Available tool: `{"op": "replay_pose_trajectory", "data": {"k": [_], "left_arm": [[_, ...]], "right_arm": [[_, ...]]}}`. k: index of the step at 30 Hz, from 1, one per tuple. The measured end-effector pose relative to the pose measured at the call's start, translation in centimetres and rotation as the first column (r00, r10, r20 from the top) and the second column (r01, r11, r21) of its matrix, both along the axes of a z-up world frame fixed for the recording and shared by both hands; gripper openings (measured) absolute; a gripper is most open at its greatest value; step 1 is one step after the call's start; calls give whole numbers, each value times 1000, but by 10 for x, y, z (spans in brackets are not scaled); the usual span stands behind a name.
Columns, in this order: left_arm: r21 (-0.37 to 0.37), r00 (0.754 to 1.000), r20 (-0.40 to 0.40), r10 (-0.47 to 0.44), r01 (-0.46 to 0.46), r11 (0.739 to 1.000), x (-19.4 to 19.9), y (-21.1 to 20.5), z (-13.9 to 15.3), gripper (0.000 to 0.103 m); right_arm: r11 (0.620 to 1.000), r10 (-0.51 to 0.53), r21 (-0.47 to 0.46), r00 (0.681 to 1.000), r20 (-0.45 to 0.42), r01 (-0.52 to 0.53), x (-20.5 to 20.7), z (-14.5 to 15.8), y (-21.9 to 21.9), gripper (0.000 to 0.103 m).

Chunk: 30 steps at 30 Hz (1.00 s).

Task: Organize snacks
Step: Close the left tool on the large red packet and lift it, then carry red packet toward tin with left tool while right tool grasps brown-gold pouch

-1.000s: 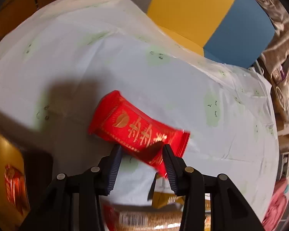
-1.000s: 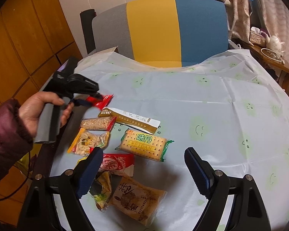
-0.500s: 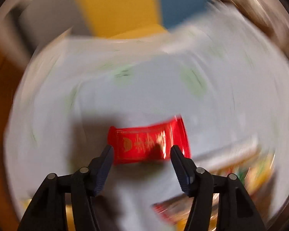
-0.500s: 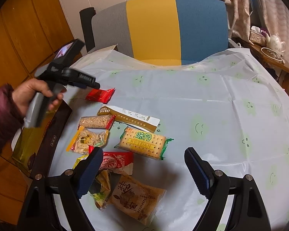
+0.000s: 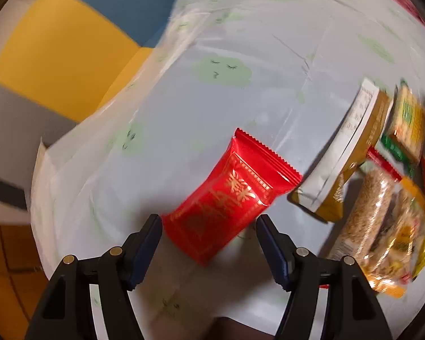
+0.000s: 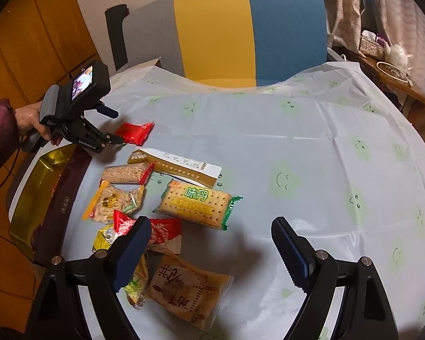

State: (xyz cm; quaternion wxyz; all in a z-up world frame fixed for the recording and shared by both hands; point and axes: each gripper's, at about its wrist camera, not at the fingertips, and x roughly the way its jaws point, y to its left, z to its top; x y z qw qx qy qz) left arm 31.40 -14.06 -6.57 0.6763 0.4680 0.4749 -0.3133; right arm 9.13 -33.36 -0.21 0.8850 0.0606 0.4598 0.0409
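Note:
A red snack packet (image 5: 229,195) (image 6: 134,137) lies flat on the pale tablecloth at the far left of the snack group. My left gripper (image 5: 208,221) (image 6: 110,140) points down over its near end with its jaws opening. The packet's end sits between the fingers, and the pads do not press on it. My right gripper (image 6: 211,226) hangs open over the near part of the table with nothing between its fingers. Below it lie a yellow cracker pack (image 6: 195,205) and a brown pastry pack (image 6: 187,289).
Right of the red packet lie a long white-and-gold pack (image 6: 181,165) (image 5: 351,147), a grain bar (image 6: 126,172), a peanut bag (image 6: 114,199) and a red-and-white packet (image 6: 161,231). A gold and maroon box (image 6: 39,189) lies along the table's left edge. A chair (image 6: 240,28) stands behind the table.
The left gripper has let go of the red packet, rolled round and spread its jaws. The packet now lies on the cloth. The right gripper has stayed still.

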Motion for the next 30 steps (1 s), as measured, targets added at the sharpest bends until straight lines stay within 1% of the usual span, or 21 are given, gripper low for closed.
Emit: {"op": "replay_pose_trajectory", "data": {"k": [3,5,7,8,9,10,12,13,14,17,18,20,21,22,23,24,26,27,29,30], "left_arm": [[18,997,-51,-51,52,998,10,-8,-10,71],[9,996,-67,-55,55,998,16,-12,-12,72],[-33,994,-106,-5,1,999,23,-10,-11,69],[-56,992,-127,24,-31,998,32,-7,-13,63],[-87,990,-134,39,-51,995,31,-3,-12,58],[-101,990,-130,46,-60,993,30,0,-12,57],[-146,983,-138,121,-141,979,30,7,-11,53],[-176,977,-137,166,-189,966,30,11,-10,53],[-193,972,-135,194,-218,957,28,13,-11,51],[-260,939,-152,308,-339,904,23,25,-8,50],[-286,922,-174,347,-384,878,21,28,-6,49],[-323,892,-201,405,-451,832,16,33,-1,48],[-351,873,-220,435,-487,800,10,37,4,48],[-371,865,-235,443,-501,782,5,39,8,48],[-397,860,-250,444,-510,763,-3,41,14,48],[-425,860,-244,448,-510,748,-13,43,22,48],[-454,859,-250,446,-511,730,-27,47,26,48],[-477,861,-258,438,-508,717,-36,51,33,48],[-507,856,-258,447,-514,692,-56,51,49,48],[-526,852,-272,447,-521,673,-62,60,60,48]], "right_arm": [[1000,-8,-1,1000,-14,8,2,-3,-2,87],[1000,-12,1,1000,-21,12,3,-5,-3,87],[1000,-16,-2,1000,-26,16,4,-6,-4,87],[1000,-18,-4,999,-28,18,4,-7,-4,87],[1000,-19,-5,999,-28,19,4,-7,-4,87],[1000,-21,-6,999,-28,21,4,-7,-4,87],[1000,-27,-9,999,-36,27,5,-9,-5,87],[1000,-28,-9,999,-38,28,5,-9,-5,87],[1000,-27,-10,999,-36,27,5,-9,-5,87],[999,-33,-20,999,-31,33,5,-9,-5,87],[999,-39,-17,999,-36,38,5,-10,-6,87],[999,-47,-7,998,-49,47,7,-13,-8,87],[999,-52,-4,997,-54,52,7,-14,-9,87],[999,-51,0,997,-65,52,8,-16,-8,87],[999,-48,2,996,-75,48,8,-17,-7,86],[999,-44,3,996,-83,44,9,-19,-5,86],[1000,-15,-1,996,-91,15,13,-20,3,86],[1000,0,-10,996,-92,-1,15,-21,8,85],[998,38,-40,995,-92,-42,25,-22,19,79],[997,53,-49,994,-95,-58,31,-23,24,77]]}}
